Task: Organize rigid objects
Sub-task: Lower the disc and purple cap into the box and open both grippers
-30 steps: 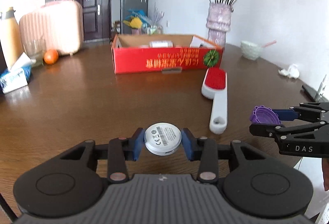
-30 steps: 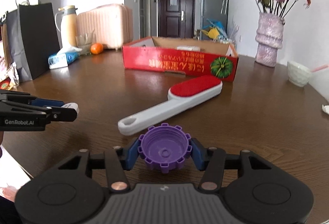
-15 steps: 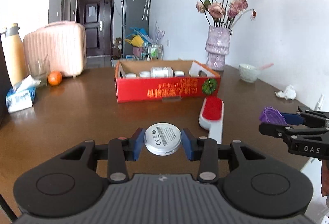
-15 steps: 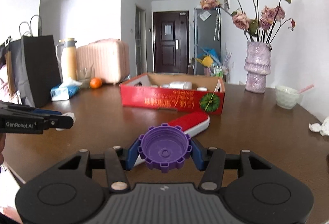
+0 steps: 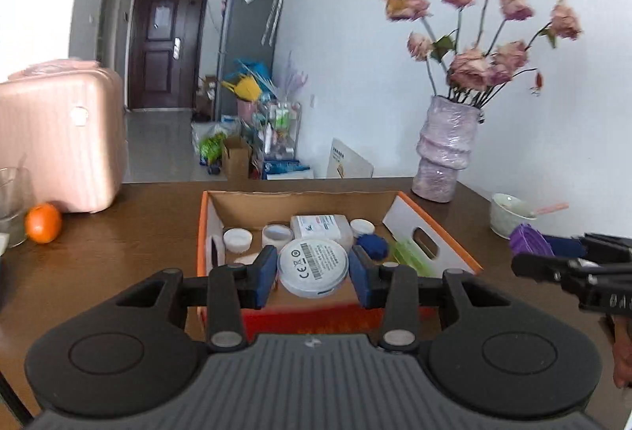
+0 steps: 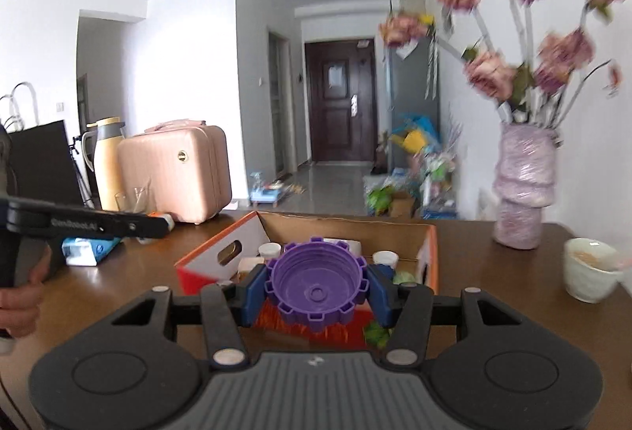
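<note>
Here, left tool [image 5: 312, 270] gripping one white disc [image 5: 313, 267], right tool [image 6: 316, 287] gripping one purple cap [image 6: 315, 285], one box [image 5: 434, 232].

A CE mark and a barcode label show on the white round disc [image 5: 313, 267] at frame centre. The other device's black arm [image 6: 85, 223] at left reads "GenRobot.AI", blurred.
</note>
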`<state>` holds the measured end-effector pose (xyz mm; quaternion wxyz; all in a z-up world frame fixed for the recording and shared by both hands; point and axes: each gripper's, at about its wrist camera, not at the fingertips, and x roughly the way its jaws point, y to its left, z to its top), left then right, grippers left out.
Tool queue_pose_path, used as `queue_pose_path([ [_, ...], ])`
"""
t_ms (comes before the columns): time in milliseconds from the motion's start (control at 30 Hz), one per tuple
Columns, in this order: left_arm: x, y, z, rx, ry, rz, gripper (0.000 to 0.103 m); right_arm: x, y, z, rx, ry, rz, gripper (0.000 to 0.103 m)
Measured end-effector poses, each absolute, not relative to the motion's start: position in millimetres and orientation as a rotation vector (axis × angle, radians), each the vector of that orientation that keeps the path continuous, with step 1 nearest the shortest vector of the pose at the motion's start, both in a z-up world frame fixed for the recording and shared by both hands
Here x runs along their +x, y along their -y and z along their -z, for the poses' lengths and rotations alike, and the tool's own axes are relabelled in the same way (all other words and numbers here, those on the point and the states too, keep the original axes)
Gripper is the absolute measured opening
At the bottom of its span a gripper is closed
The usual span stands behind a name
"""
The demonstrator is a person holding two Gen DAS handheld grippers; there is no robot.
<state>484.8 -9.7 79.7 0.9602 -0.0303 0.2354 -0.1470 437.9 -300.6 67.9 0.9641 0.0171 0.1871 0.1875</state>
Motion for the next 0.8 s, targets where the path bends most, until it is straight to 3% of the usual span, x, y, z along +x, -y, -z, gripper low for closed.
queue_pose_path([
  [233,599,23,-56,-0.031,-0.650,0.311,0.040,564,297,-59,0.059,-0.535,-0.383,0.052],
  [433,668,43,-8,0.048,-0.834,0.279,0.040,667,277,-16,0.052,-0.856,-0.393,0.052],
  [633,671,51,6,0.096,-0.835,0.285,0.041,690,248,13,-0.063,-0.949,-0.379,0.052],
  [800,671,52,-6,0.100,-0.836,0.278,0.042,688,248,11,-0.051,-0.936,-0.355,0.062],
])
